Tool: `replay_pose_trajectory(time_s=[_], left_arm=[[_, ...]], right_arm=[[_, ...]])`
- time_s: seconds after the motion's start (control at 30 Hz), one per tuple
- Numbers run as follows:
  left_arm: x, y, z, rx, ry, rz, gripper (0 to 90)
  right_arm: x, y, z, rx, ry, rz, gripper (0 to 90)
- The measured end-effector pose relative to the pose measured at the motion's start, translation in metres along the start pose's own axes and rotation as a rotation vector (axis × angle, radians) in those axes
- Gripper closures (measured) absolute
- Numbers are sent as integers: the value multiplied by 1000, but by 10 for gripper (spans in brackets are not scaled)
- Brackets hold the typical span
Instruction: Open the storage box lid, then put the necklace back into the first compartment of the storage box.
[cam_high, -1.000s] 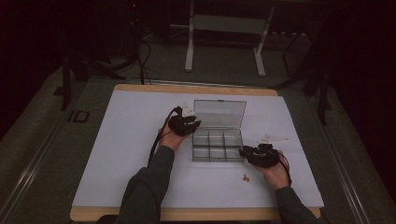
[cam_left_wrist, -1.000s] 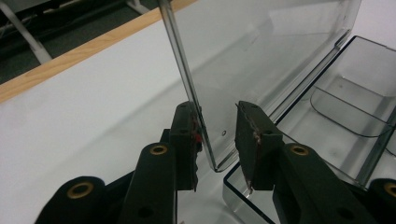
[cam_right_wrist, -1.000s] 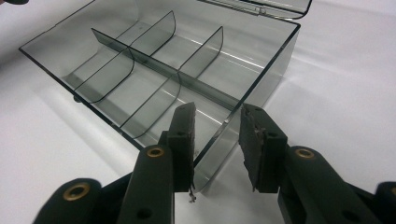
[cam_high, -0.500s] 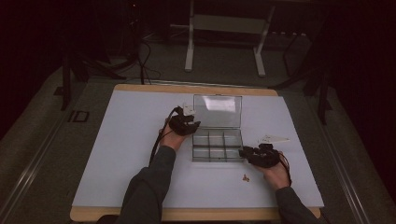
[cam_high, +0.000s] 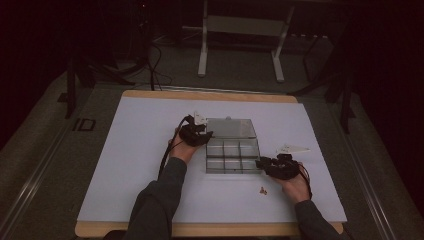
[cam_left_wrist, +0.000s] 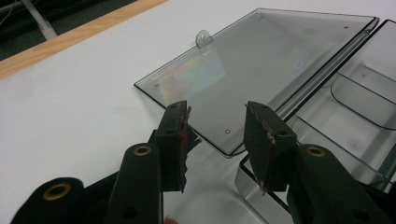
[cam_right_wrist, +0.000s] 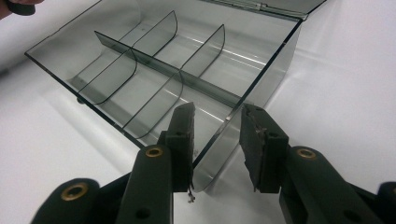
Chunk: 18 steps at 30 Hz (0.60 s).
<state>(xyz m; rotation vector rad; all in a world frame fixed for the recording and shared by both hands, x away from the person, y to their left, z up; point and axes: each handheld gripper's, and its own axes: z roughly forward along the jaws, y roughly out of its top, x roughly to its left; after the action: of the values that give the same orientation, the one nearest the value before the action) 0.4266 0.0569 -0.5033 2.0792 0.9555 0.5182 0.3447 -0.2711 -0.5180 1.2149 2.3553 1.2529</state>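
Two hand-held black two-jaw grippers are at work on one clear smoked-plastic compartment box (cam_high: 232, 156), which sits near the middle of the white table cover (cam_high: 125, 165). Its hinged transparent lid (cam_high: 231, 128) lies folded fully back, flat on the cover on the far side of the tray.

Step in hand, as judged: opening the box is finished, and the release of the lid is under way. The left gripper (cam_left_wrist: 215, 122) has just been opening its jaws; they stand apart over the near corner of the lid (cam_left_wrist: 261, 60), with no pad pressing on it.

The right gripper (cam_right_wrist: 215, 122) straddles the near right corner wall of the tray (cam_right_wrist: 252, 93). The wall passes between the jaws, yet a gap shows on the right-hand side, so I read this as spread jaws steadying rather than clamping.

Six compartments appear empty. A few small brownish pieces (cam_high: 262, 190) lie on the cover just in front of the tray, near the right hand (cam_high: 292, 185).

Next move, as judged: one gripper must leave the box, come down over those pieces and close finely on one, while the tray is kept from sliding.

Pose: both forearms enter from the near edge. The left hand (cam_high: 182, 150) is at the tray's far left corner, its gripper pointing across to the lid; the right gripper (cam_high: 272, 166) lies low, pointing left at the tray.
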Motion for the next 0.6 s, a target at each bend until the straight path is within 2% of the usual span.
replay_pose_trajectory(time_s=[0.4,0.6], left_arm=[[0,0,-5,-7,-1,-3,599],[-3,-2,-15,-30,-11,-4,594]], right_arm=[[0,0,0,-2,-1,-2,656],[0,0,0,-4,-1,0,656]])
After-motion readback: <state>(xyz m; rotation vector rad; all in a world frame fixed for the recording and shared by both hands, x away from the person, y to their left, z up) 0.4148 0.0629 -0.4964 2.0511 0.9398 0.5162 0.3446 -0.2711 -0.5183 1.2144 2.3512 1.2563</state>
